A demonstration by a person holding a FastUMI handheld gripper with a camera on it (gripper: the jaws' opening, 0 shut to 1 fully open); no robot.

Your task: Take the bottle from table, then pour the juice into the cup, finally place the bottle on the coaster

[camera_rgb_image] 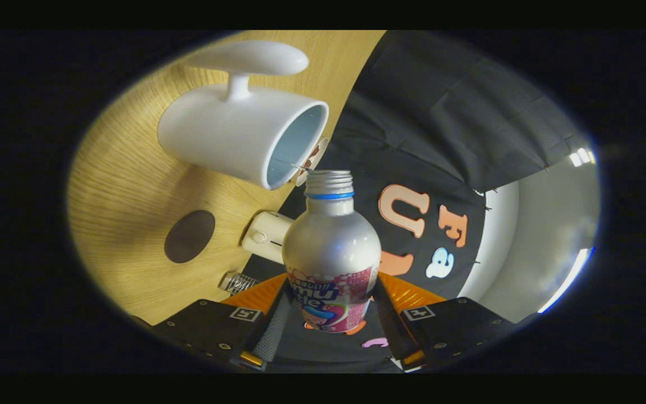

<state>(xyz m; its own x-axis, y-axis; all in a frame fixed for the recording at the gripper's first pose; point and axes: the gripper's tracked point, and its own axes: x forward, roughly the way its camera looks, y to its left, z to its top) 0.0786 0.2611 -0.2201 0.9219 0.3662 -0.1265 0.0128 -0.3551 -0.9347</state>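
Now, step: pouring, judged from the tilted scene
Tool (331, 331): both fingers clamped on the lower body of the bottle (331, 252)
Bottle: held off the worktop (127, 191), cap off, mouth close beside the rim of the white cup (241, 137)
Coaster (189, 236): dark disc on the worktop, near the cup, well left of the bottle
Risk: mouth sits at the rim's edge, so juice may run outside the cup
Risk: smooth metal body may slip in the fingers when tipped

Bottle (331, 252) base behind hand-held gripper (331, 322)
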